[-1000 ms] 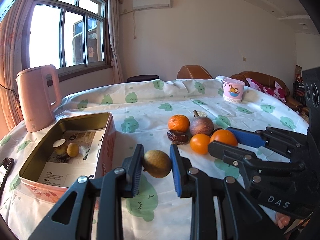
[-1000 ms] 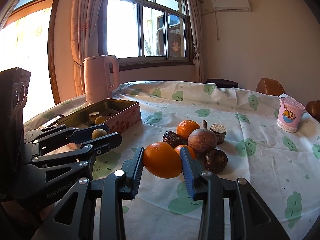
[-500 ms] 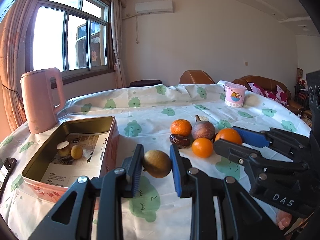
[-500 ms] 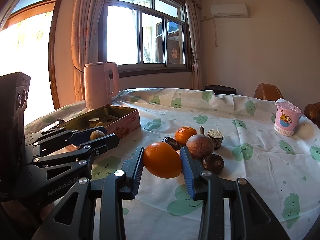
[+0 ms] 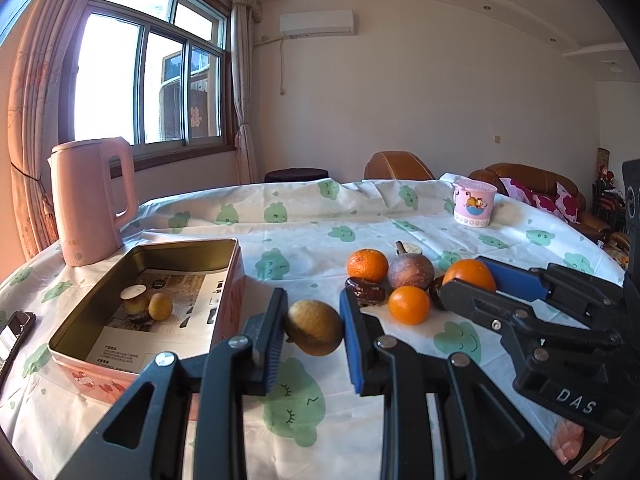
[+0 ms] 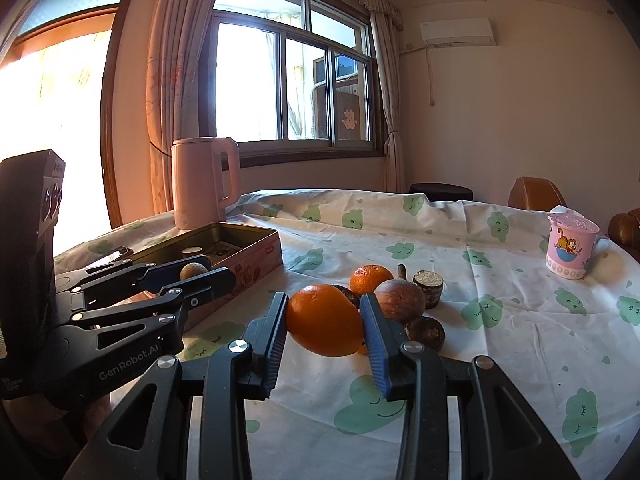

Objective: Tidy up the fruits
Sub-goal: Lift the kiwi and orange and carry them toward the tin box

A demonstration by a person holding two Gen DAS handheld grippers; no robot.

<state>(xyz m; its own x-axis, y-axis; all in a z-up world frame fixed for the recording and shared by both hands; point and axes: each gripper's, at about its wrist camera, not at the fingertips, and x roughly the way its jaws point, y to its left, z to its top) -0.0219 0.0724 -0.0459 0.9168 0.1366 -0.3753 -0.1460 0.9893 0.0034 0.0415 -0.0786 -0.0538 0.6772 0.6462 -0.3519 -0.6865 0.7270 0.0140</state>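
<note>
Right now the left gripper (image 5: 314,330) is clamping a small yellow-brown fruit (image 5: 314,333) between its blue pads, holding it lifted above the tablecloth (image 5: 304,232), just beside the near right corner of the open tin box (image 5: 230,280). Beside it, the right gripper (image 6: 325,322) is gripping a large orange (image 6: 325,320) in the same way, carrying it clear of the cloth in front of the fruit pile. That pile is sitting on the cloth between the two tools: a mandarin (image 5: 367,265), a smaller orange fruit (image 5: 409,305), a round purplish-brown fruit (image 5: 411,271), a dark wrinkled fruit (image 5: 365,290) and a short cut brown piece (image 6: 428,283) behind them; another dark round fruit (image 6: 426,333) is lying nearest the right gripper. Inside the box, which is lined with printed paper, a second yellow-brown fruit (image 5: 160,306) is resting against a cut brown piece (image 5: 134,299). Farther out, a pink kettle (image 5: 90,200) is standing behind the box near the window (image 5: 148,84), a phone (image 5: 14,330) is lying at the left edge, and a pink cartoon cup (image 5: 474,202) is standing at the far right.
</note>
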